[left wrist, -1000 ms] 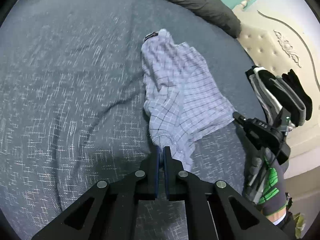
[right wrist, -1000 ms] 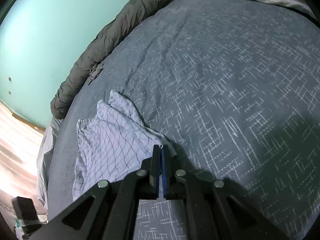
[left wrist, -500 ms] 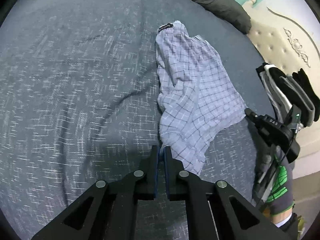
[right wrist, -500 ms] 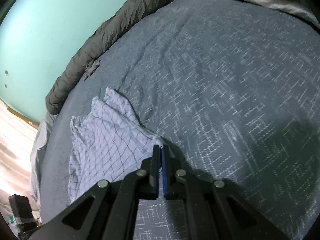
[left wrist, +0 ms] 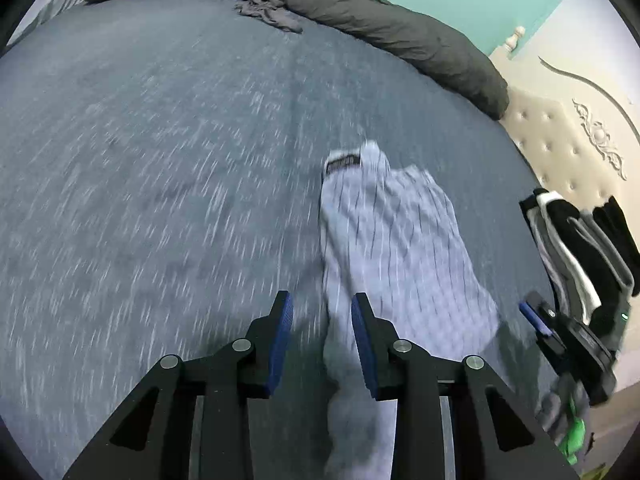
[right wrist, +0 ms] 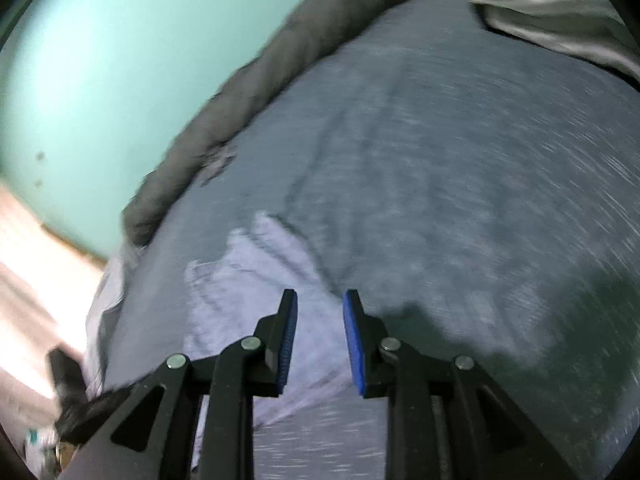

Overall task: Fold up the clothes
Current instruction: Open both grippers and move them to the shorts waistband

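Checked garment (left wrist: 396, 248) flat on bed (left wrist: 160, 160), beneath both tongs (left wrist: 322, 306) (right wrist: 318, 304), each parted wide, empty

Left hand-held gripper (left wrist: 322, 304) jaws apart; right hand-held gripper (right wrist: 320, 302) likewise.

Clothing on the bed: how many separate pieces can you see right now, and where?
2, not counting the stack. The checked garment lies ahead of the open left gripper; a small grey piece lies far off against the rolled duvet. The stack at the right edge is too jumbled to count.
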The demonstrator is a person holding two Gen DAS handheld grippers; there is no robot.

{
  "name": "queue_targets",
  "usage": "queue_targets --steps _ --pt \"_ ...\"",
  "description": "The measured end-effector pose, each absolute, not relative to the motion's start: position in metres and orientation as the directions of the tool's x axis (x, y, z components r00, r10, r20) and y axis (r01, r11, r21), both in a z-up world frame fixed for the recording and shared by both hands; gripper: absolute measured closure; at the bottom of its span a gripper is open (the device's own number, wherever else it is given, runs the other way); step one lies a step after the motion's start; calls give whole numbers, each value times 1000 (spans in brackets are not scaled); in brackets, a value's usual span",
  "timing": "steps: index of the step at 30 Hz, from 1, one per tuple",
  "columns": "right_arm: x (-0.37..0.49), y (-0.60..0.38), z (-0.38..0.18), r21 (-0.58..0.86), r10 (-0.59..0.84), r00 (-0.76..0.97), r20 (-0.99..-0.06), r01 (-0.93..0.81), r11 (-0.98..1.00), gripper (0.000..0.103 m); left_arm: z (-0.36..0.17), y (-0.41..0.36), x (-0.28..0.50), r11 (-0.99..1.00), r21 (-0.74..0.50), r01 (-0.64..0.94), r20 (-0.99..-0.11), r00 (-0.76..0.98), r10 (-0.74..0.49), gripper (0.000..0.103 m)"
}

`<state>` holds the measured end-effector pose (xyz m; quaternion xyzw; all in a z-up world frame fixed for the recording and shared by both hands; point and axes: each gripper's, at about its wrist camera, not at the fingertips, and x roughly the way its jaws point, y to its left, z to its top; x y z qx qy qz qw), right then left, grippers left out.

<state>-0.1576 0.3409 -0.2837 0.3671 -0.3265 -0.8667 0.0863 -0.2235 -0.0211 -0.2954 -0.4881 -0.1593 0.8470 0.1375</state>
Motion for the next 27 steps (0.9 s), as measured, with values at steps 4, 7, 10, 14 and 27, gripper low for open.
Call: queue_targets --steps 4,7,10,14,27 --pt "-191 323 -272 602 -443 -678 -586 1 -798 67 -301 -11 -257 -915 -391 -98 -781 -491 386 70" --pt "-229 302 -268 572 -478 -633 -610 67 -818 67 -303 -8 -277 -922 -372 -107 -777 -507 373 70" --pt "-261 280 -270 527 -489 -578 -653 117 -842 67 -307 -8 -292 -919 -380 -105 -770 -514 377 70" --pt "-301 251 -271 433 -456 -543 -705 179 -883 60 -313 -6 -305 -910 -402 -101 -761 -515 394 70" --pt "-354 213 -300 283 -376 -454 -808 261 -923 84 -324 -4 -307 -912 -398 -100 -768 -507 391 70"
